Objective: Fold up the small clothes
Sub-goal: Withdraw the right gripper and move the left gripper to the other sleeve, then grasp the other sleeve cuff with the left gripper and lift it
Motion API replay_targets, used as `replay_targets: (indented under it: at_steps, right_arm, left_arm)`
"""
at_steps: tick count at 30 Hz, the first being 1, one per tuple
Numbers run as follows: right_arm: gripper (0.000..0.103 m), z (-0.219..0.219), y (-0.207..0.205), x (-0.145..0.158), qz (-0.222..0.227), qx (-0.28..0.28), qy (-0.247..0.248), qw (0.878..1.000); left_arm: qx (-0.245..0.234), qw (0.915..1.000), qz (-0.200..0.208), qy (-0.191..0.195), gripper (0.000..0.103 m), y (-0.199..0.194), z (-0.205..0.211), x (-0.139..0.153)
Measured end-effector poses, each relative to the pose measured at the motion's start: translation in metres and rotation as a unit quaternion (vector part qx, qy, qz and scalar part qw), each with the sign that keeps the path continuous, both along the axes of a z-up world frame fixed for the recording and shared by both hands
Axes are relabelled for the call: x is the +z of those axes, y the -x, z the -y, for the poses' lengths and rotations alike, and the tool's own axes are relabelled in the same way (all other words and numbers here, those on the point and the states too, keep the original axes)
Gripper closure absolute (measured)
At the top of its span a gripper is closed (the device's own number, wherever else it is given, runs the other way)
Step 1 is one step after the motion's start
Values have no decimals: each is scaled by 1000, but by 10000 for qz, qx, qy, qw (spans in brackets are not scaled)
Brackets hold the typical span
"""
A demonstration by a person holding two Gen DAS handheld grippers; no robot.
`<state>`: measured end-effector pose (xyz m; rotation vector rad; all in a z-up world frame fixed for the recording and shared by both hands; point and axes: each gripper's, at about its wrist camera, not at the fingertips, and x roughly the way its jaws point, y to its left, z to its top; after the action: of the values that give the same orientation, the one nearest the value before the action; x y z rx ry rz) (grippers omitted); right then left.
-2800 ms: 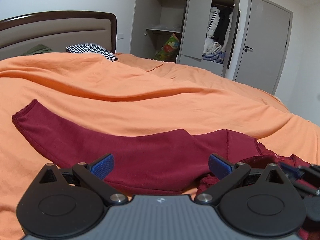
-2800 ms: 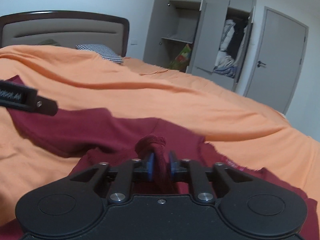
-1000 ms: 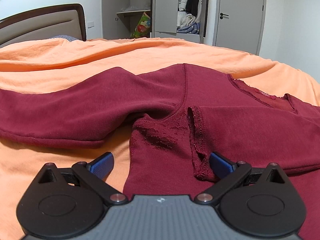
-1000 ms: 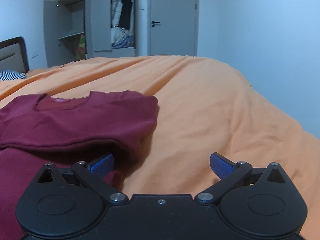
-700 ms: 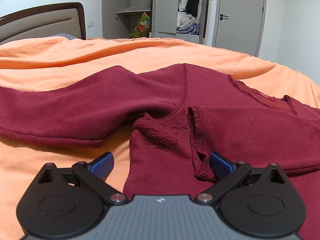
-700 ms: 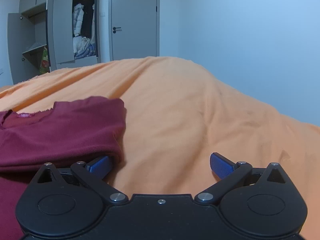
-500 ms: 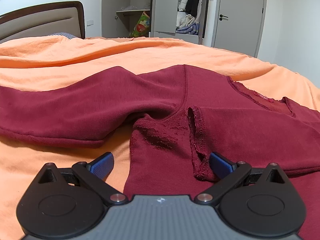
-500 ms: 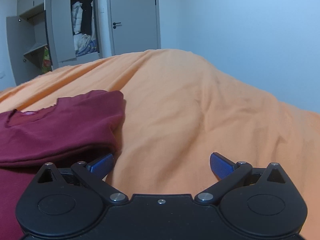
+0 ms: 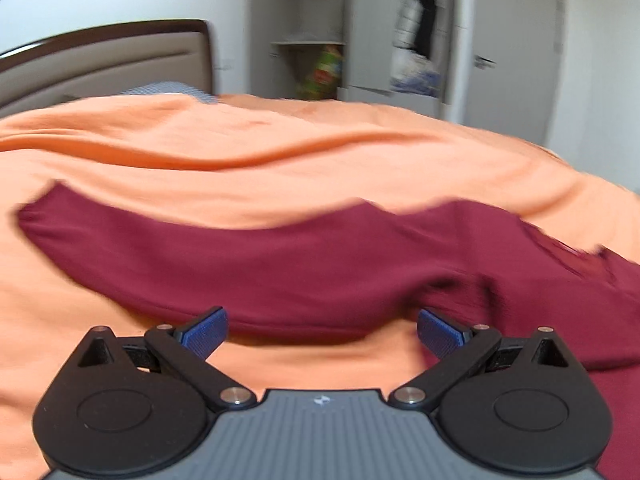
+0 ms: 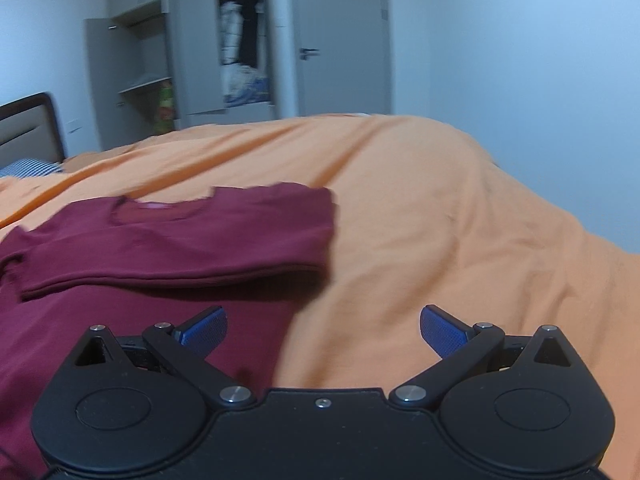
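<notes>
Maroon top [image 9: 320, 264] lies spread on the orange bedspread [image 9: 280, 152], which covers the whole bed in both views. In the left wrist view one long sleeve [image 9: 160, 248] stretches out toward the left side of the bed, its cuff end lying flat on the cover, while the body of the garment runs off to the right. The left gripper [image 9: 322, 326] has its blue-padded fingers [image 9: 204, 330] spread wide with nothing between them; they sit low, just in front of the sleeve's near edge, with bare orange cover showing in the gap. This view is blurred, so the fabric's finer detail cannot be made out.

In the right wrist view the other sleeve [image 10: 180, 252] is folded across the chest, lying just below the neckline [image 10: 160, 206], and the garment's right edge ends well short of the far right side of the bed. The right gripper [image 10: 322, 330] is likewise fully parted and empty: its left finger [image 10: 204, 328] is over the maroon fabric, its right finger over plain bedspread.

Beyond the bed stand a padded headboard [image 9: 100, 60] with a checked pillow [image 10: 28, 168] near it, an open grey wardrobe [image 10: 200, 60] with clothes inside, and a closed door [image 10: 344, 40].
</notes>
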<state>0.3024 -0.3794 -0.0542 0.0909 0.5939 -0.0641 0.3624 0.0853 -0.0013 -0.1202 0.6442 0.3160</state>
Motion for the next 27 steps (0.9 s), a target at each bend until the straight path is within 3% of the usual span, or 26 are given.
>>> replay_targets:
  at_steps: [4,9,13,17,20,22,23,25,27]
  right_arm:
    - [1,-23,8,11,43,440,-72,9990]
    - [1,-56,16,20,8,907,-146,9958]
    - [1,-81,23,24,14,1261,-67,9920]
    - [1,-96,27,25,3,1433,61,9897]
    - [1,-98,29,25,-31,1456,70,9893]
    - [1,-97,30,25,-46,1444,65,9895]
    - [1,-96,30,25,-56,1430,60,9897]
    - [1,-95,30,23,-77,1399,40,9901]
    - [1,-94,31,23,-89,1379,26,9904]
  left_arm:
    - [857,9963,2,-66,0,11,-59,6]
    - [1886,9820,88,91,0,26,-127,8]
    - [2010,9781,423,334,0,32,-160,14]
    - [2143,9742,636,328,1,28,-172,23]
    - [2414,9669,755,328,18,27,-185,26]
    - [2598,9626,699,310,44,24,-192,25]
    - [2666,9611,658,307,51,23,-196,24]
    - [2783,9580,613,320,83,20,-203,21]
    - [2836,9560,652,366,91,22,-205,18]
